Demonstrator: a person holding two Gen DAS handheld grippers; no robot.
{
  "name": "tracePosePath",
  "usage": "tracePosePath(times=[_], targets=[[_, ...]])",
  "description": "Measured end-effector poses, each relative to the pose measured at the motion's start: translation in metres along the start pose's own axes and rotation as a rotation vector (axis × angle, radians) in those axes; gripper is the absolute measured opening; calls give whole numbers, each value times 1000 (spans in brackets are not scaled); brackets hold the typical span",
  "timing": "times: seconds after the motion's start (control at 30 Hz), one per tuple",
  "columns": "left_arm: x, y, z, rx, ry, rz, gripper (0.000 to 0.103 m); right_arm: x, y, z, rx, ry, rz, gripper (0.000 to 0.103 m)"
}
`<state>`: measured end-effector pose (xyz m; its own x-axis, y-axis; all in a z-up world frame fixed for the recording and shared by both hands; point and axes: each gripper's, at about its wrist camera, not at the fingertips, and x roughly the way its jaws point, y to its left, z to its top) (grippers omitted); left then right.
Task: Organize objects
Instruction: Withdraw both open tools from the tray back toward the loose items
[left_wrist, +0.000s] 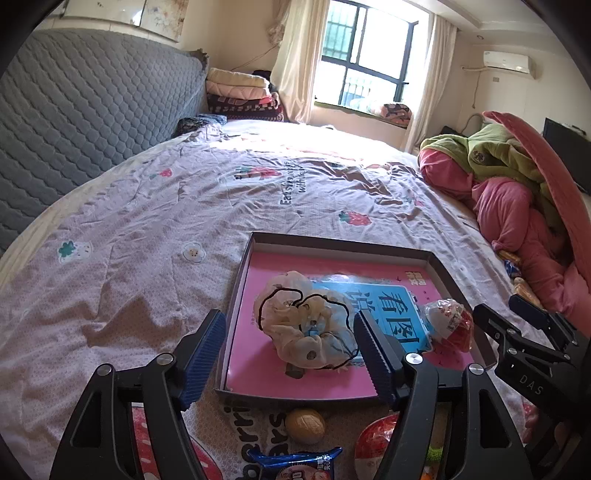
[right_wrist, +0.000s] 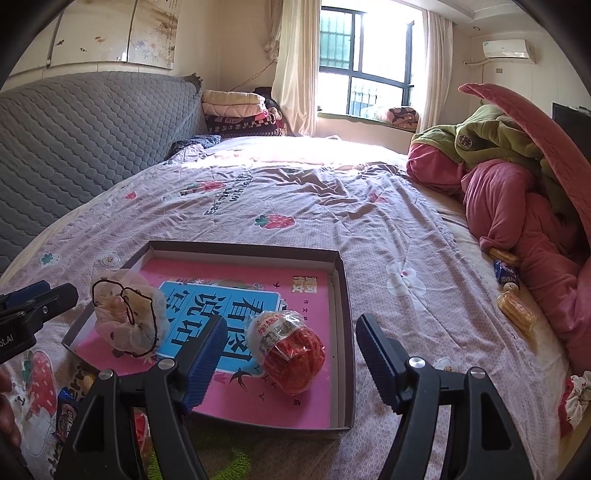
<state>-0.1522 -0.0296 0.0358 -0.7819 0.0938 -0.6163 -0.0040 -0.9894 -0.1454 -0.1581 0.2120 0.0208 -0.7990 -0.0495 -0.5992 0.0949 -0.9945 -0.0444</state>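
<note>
— Fingers first: what are both grippers doing?

— Both sets are spread wide with nothing between them. My left gripper (left_wrist: 290, 354) hangs over the near edge of the box (right_wrist: 341, 295) on the bed (right_wrist: 332, 206); my right gripper (right_wrist: 290, 356) hangs over its near right part.

— How far along are we?

— Partly, I'd judge. Two things sit in the box: one scrunchie (right_wrist: 127, 314) at its left and one red-and-white wrapped egg (right_wrist: 291, 356) near the middle.

— What's left outside?

— Near me, just short of the box: one small yellow ball (left_wrist: 305, 425), one blue snack packet (left_wrist: 295, 463), and one more red egg (left_wrist: 373, 443), half hidden by my finger. Off right, by the pink blanket (right_wrist: 517, 221): two yellow snack packs (right_wrist: 515, 310), one blue packet (right_wrist: 506, 271), and another scrunchie (right_wrist: 576, 398) at the edge. So I count two in, seven out; anything hidden I can't count.
</note>
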Motion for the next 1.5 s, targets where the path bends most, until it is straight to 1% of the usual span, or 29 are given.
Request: tracePosePath(times=[0.3, 0.33, 0.4, 0.63, 0.83, 1.17, 1.5], targets=[[-13, 2, -9, 22, -12, 8, 75, -14, 17, 1, -6, -30, 43, 72], [-14, 2, -10, 26, -12, 6, 75, -15, 19, 1, -9, -33, 46, 73], [-16, 2, -12, 38, -12, 9, 75, -18, 21, 1, -12, -40, 55, 78], [-21, 6, -17, 44, 2, -6, 76, -32, 20, -2, -4, -64, 73, 80], [-28, 5, -23, 44, -5, -11, 76, -37, 15, -8, -6, -57, 82, 81], [-28, -6, -35, 86, 32, -21, 76, -50, 13, -17, -32, -64, 100, 81], [-25, -6, -45, 97, 77, -32, 76, -56, 12, -27, -57, -50, 111, 81]])
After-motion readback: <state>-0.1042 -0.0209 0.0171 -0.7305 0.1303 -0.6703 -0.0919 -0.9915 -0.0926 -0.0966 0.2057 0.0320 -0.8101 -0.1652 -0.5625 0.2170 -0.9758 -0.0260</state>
